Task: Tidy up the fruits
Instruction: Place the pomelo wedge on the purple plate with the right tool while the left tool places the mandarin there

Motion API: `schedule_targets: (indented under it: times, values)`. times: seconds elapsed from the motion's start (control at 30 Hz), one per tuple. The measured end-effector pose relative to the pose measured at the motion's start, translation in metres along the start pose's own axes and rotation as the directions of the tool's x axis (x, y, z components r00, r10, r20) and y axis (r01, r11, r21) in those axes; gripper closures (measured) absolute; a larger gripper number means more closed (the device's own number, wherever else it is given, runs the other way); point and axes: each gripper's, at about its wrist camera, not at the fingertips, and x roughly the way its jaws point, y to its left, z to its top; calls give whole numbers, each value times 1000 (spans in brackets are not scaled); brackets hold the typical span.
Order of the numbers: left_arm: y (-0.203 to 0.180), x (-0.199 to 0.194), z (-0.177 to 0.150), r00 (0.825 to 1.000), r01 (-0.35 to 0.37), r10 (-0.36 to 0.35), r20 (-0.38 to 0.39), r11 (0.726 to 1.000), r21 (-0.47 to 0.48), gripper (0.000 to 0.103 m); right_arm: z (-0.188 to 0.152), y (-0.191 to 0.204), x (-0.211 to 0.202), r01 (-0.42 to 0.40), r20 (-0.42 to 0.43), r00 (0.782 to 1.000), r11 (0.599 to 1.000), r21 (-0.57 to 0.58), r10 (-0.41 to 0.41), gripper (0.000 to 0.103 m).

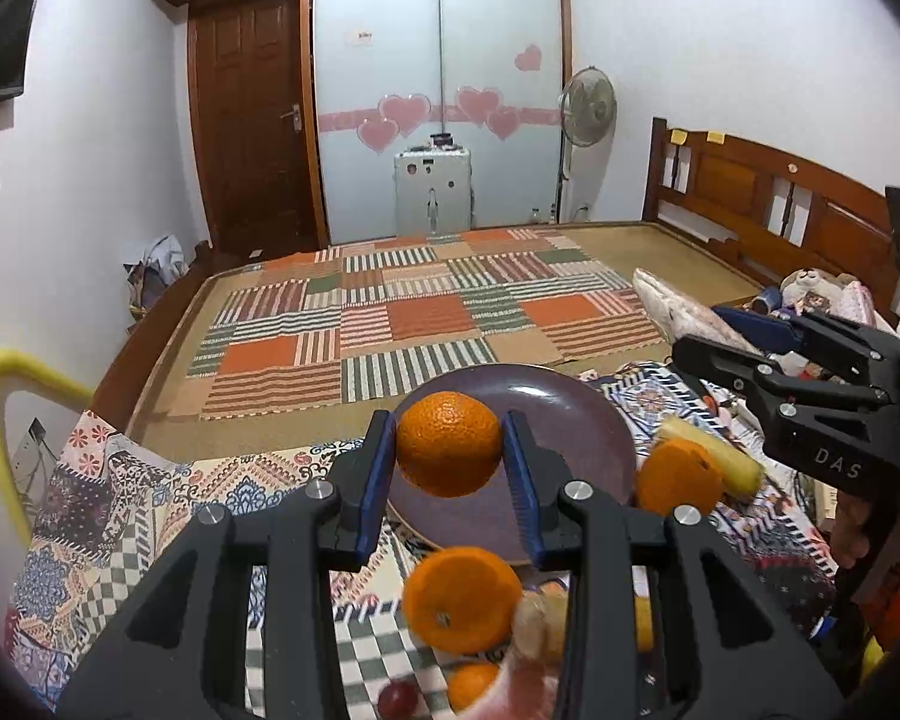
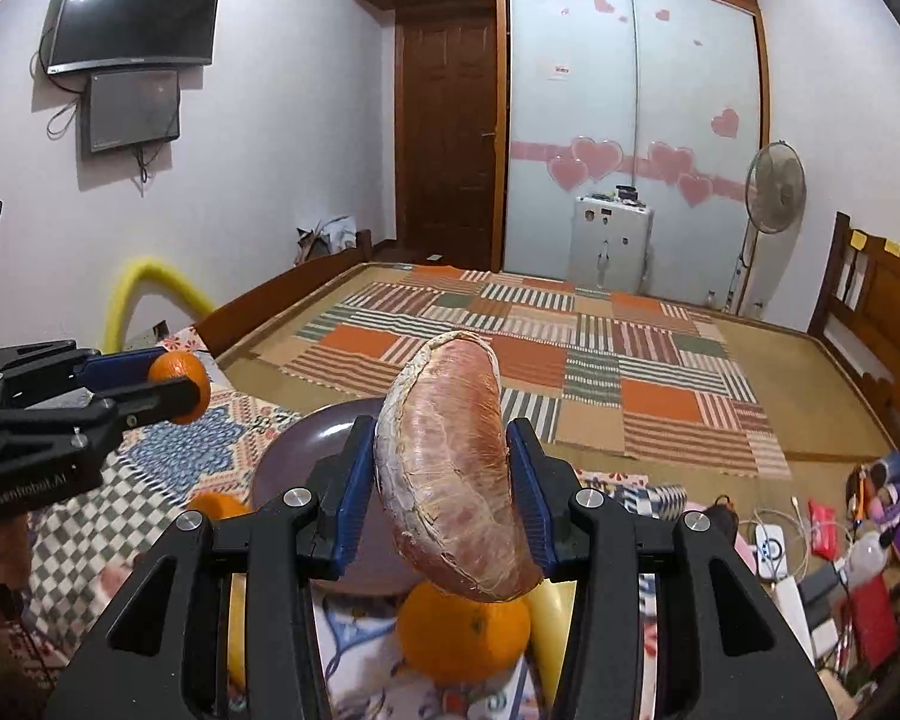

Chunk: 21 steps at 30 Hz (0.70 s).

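My left gripper [image 1: 449, 450] is shut on an orange [image 1: 449, 443] and holds it above the near rim of a purple plate [image 1: 564, 414]. My right gripper [image 2: 444, 483] is shut on a pink pomelo segment [image 2: 450, 468], held upright above the same plate [image 2: 306, 438]. In the left wrist view the right gripper [image 1: 720, 336] is at the right with the segment [image 1: 678, 306]. In the right wrist view the left gripper [image 2: 174, 384] is at the left with its orange [image 2: 177, 375]. Loose oranges [image 1: 462, 597] [image 1: 678, 477] [image 2: 465, 630] lie near the plate.
The fruit lies on a patterned cloth [image 1: 120, 516] on a bed. A banana [image 1: 714, 456], a grape [image 1: 397, 699] and other fruit pieces lie near the plate. A patchwork mat [image 1: 426, 312] covers the bed beyond. Clutter [image 2: 840, 540] lies at the right by the wooden headboard [image 1: 768, 192].
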Motion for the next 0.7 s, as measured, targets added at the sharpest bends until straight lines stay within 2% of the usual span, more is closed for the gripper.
schedule_targets:
  times: [0.2,0.37,0.53,0.7]
  values:
    - [13,40,2,996,13,-15,-89,1000,-20,67,5,-2,33,12,-58,998,1000,-29,-14,63]
    - [17,69,0,986,20,-20,-164,1000,-1,67,5,-4,59,10,-132,991,999,-52,-17,63]
    - [23,95,2,971,46,-48,-236,999,-14,67,8,-8,79,-9,-214,977,998,-55,-3,63]
    - [28,116,3,953,58,-68,-295,997,-40,67,7,-7,97,-21,-303,953,997,-80,-4,63]
